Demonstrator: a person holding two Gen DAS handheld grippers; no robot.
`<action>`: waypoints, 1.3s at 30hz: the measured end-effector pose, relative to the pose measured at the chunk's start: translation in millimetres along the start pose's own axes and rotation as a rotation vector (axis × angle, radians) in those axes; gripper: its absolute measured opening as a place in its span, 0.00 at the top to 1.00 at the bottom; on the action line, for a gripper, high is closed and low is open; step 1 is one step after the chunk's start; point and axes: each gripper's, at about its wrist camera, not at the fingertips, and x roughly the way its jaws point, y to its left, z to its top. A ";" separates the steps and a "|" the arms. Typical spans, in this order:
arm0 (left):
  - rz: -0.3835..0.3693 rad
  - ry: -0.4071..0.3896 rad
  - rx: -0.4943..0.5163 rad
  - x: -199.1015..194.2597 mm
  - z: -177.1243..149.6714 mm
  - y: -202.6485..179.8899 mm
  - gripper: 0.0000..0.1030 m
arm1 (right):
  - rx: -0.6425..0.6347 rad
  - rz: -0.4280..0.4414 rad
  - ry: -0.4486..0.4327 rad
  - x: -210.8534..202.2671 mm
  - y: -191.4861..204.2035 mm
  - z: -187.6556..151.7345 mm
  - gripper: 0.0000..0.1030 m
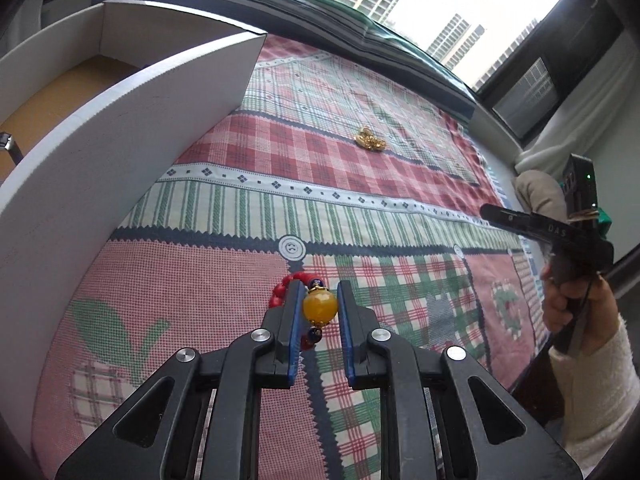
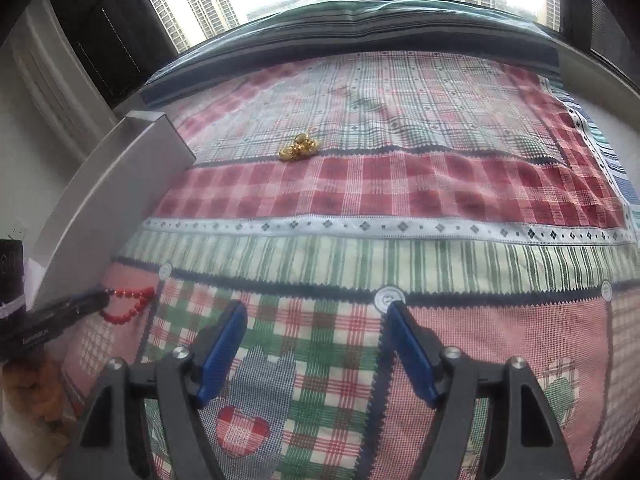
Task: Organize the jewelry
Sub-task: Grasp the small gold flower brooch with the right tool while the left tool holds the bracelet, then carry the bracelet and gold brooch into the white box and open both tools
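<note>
My left gripper (image 1: 319, 294) is shut on the big amber bead (image 1: 320, 306) of a red bead bracelet (image 1: 280, 289), just above the patchwork cloth. The bracelet's red beads trail to the left of the fingers. In the right wrist view the bracelet (image 2: 132, 305) hangs from the left gripper's tips at the far left. A small pile of gold jewelry (image 1: 370, 141) lies further back on the red checked band; it also shows in the right wrist view (image 2: 300, 147). My right gripper (image 2: 316, 312) is open and empty, low over the cloth.
An open white cardboard box (image 1: 132, 92) with a brown floor stands at the left; its wall shows in the right wrist view (image 2: 116, 196). The patchwork cloth (image 1: 360, 208) covers the table. A window sill and window run along the far edge.
</note>
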 end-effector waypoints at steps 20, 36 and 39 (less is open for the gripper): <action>-0.029 -0.022 -0.092 -25.7 -4.7 26.1 0.85 | 0.046 -0.062 0.113 165.1 43.1 148.0 0.88; -0.092 -0.165 -0.116 -134.1 12.5 10.6 0.85 | -0.055 0.186 -0.024 26.7 78.1 123.6 0.88; -0.048 -0.225 -0.131 -175.6 18.9 24.7 0.85 | -0.095 0.265 -0.064 -0.5 107.2 123.6 0.88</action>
